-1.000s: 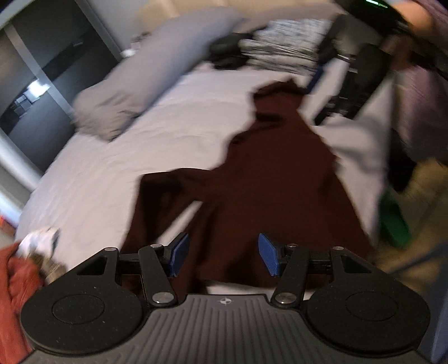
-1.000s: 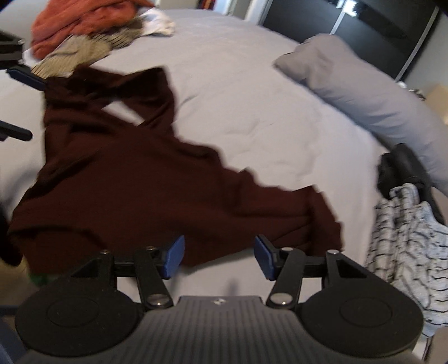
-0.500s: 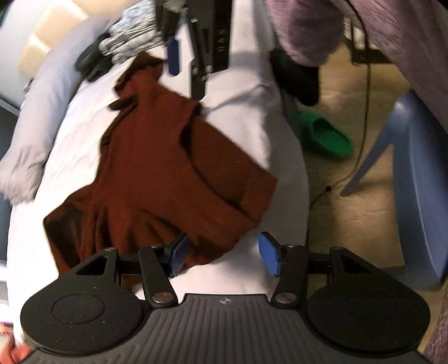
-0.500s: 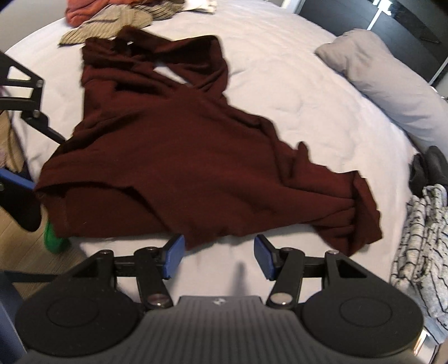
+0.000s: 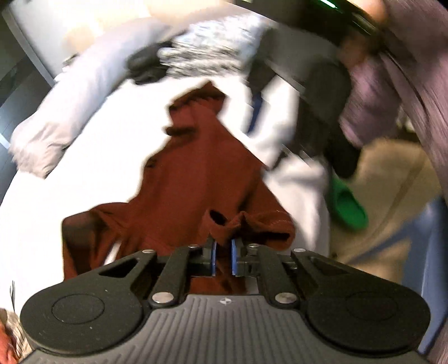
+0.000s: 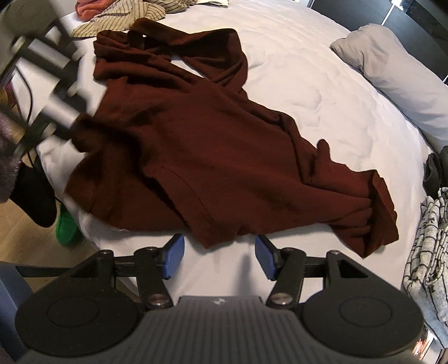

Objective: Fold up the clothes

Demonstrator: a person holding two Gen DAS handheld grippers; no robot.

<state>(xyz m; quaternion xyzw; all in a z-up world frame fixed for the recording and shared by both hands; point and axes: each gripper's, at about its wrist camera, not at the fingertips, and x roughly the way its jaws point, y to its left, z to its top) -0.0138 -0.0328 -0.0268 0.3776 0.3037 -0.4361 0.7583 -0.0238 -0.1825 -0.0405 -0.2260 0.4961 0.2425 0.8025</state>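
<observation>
1. Lying spread across the white bed (image 6: 308, 70), the dark maroon sweater (image 6: 196, 145) takes up the near half of the sheet, with one sleeve bunched toward the right edge in our right wrist view and another doubled back at the far side.
2. We hold the left gripper (image 5: 223, 257) at the sweater's near hem; its jaws have just been closing, and the blue pads (image 5: 214, 256) now pinch a raised fold of the maroon cloth between them.
3. We keep the right gripper (image 6: 218, 257) spread wide just off the sweater's near edge, with only bare sheet between its blue pads (image 6: 173, 256); a corner of the cloth comes close to the gap, but the pads do not touch it.
4. In the right wrist view the left gripper shows as a blurred dark and silver shape at the sweater's left edge.
5. A grey pillow (image 6: 397, 70) rests at the bed's far right, well apart from the sweater.
6. A black-and-white patterned garment (image 6: 428, 252) sits at the right edge, near the bunched sleeve, with a black item (image 6: 435, 170) just beyond it.
7. A striped beige garment (image 6: 126, 16) and an orange one (image 6: 92, 7) lie at the far left, the striped one just beside the sweater.
8. On the wooden floor below the bed edge we see a green slipper (image 6: 65, 229).
</observation>
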